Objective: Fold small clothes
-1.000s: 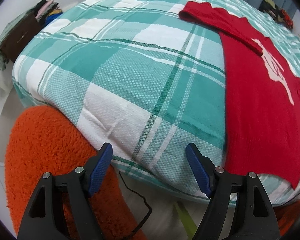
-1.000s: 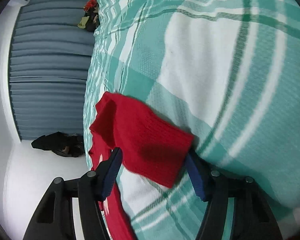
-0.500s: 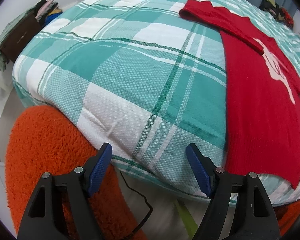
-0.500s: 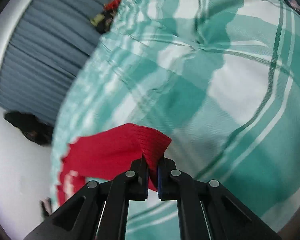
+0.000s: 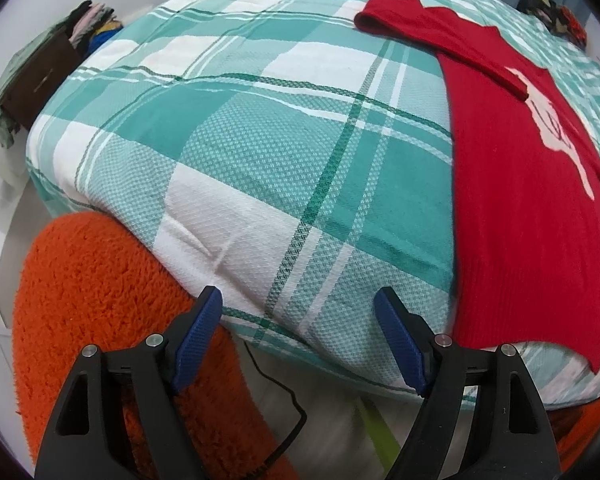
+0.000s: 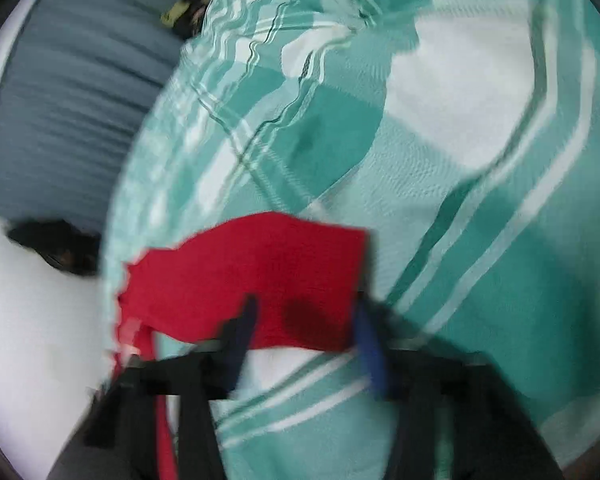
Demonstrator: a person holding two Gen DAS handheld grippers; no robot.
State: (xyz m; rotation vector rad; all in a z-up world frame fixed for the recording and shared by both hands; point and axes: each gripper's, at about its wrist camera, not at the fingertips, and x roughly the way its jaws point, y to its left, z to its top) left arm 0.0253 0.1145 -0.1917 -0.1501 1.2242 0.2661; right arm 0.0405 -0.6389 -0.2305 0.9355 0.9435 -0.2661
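A red knitted sweater (image 5: 520,200) with a white pattern lies flat on the green-and-white plaid bedcover (image 5: 260,152), toward the right in the left wrist view. One sleeve (image 5: 440,28) is folded across its top. My left gripper (image 5: 298,304) hangs open over the bed's near edge, left of the sweater's hem, holding nothing. The right wrist view is blurred. There my right gripper (image 6: 306,308) has its jaws apart and opening. The red sleeve (image 6: 260,280) lies on the cover between the blue fingertips, and the pads do not press on it.
An orange fluffy rug (image 5: 100,320) and a black cable (image 5: 276,392) lie below the bed's edge. A dark cabinet with stacked clothes (image 5: 40,80) stands at the left. More clothes (image 5: 556,12) sit at the bed's far end. A blue-grey curtain (image 6: 60,80) hangs beyond the bed.
The right gripper pinched the sleeve's cuff, carried it sideways and up, then let go; its jaws now stand apart with the sleeve spread flat. The left gripper stayed still.
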